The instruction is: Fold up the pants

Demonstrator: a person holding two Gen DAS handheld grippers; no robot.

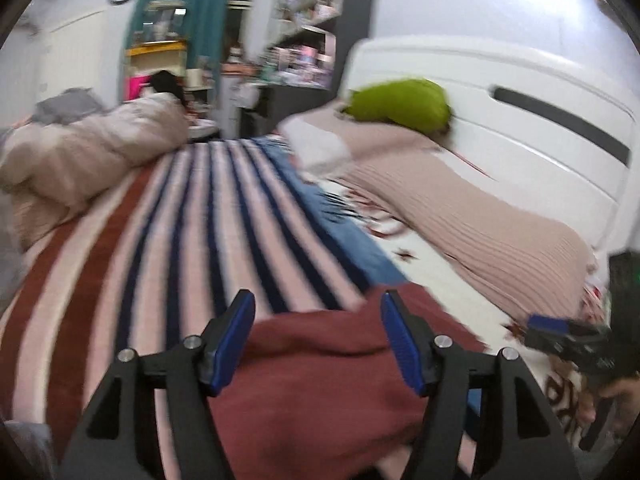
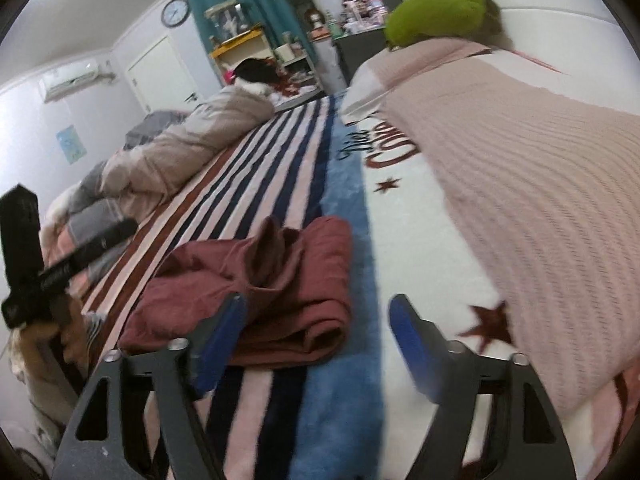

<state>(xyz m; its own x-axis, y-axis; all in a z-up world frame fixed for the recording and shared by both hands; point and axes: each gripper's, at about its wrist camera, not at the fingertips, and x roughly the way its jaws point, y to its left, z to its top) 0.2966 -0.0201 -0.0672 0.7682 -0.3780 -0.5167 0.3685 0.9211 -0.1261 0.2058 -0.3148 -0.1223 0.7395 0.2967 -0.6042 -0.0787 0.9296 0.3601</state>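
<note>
Red pants (image 2: 256, 292) lie bunched on the striped bed (image 2: 256, 168), just ahead of the left tongs (image 1: 318, 338) and right tongs (image 2: 320, 344), both spread wide and pinching nothing.

Left gripper (image 1: 318, 338) up close, its blue-padded jaws spread wide and nothing between the pads. Beneath and just ahead of it lie the maroon pants (image 1: 320, 368), bunched on the striped blanket (image 1: 192, 216) that covers the bed (image 1: 424, 276). The stripes run away from the camera, pink, navy and rust, with a blue band along their right side. Further right, a pink knitted throw (image 1: 460, 208) stretches beside the white headboard (image 1: 520, 120), and a lime-green pillow (image 1: 400, 106) sits at its far end. A beige duvet (image 1: 88, 152) is heaped on the left. At the right edge, the right gripper (image 1: 568, 336) shows, blurred, well apart from the pants.
</note>
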